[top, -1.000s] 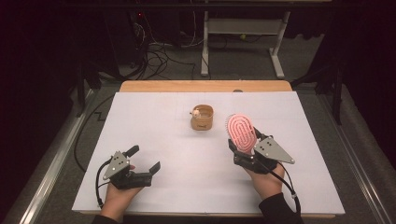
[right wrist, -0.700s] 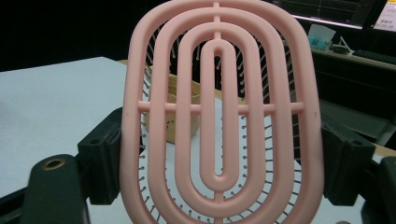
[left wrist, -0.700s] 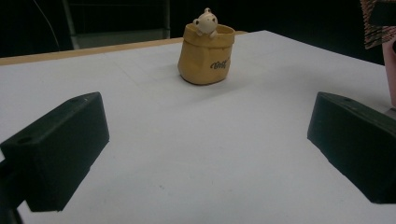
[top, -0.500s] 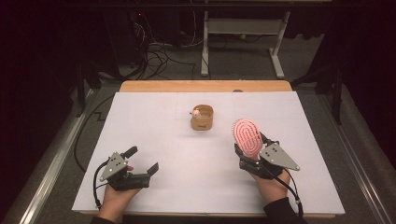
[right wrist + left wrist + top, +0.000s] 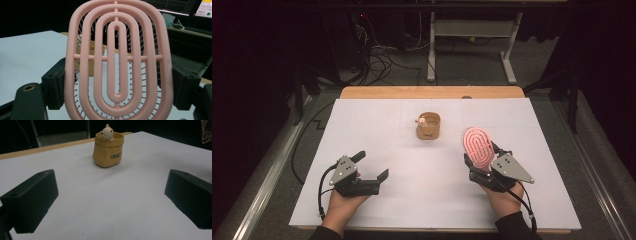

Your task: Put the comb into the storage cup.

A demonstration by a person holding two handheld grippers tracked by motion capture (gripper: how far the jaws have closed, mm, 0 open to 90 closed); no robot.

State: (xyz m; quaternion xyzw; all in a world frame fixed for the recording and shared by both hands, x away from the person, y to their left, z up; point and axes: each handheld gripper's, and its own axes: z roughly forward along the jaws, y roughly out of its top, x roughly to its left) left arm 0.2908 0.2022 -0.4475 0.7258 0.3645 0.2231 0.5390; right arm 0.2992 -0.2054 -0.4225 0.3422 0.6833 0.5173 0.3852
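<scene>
Since a moment ago my right gripper (image 5: 479, 167) has slid the pink hairbrush (image 5: 477, 146) nearer the table's (image 5: 377, 125) right edge, jaws squeezing its sides, so I should keep that squeeze steady while my left gripper (image 5: 373, 170) waits wide open.

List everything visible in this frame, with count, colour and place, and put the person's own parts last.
Hairbrush: one, pink, vented oval head with pale bristles, held upright between the jaws of the right tongs, right of centre.
Bag-shaped pot: one, tan with dark lettering, standing mid-table toward the far edge.
Animal figure: one, cream, peeking over the pot's rim.
Table cover: one, white, over most of the tabletop.
Wooden tabletop: one, light wood strip along the far edge.
Desk frame: one, white, on the floor beyond the table.
Left tongs: one, black, jaws open and empty, near left.
Right tongs: one, black, closed on the hairbrush.
Hands: two, at the near edge.
</scene>
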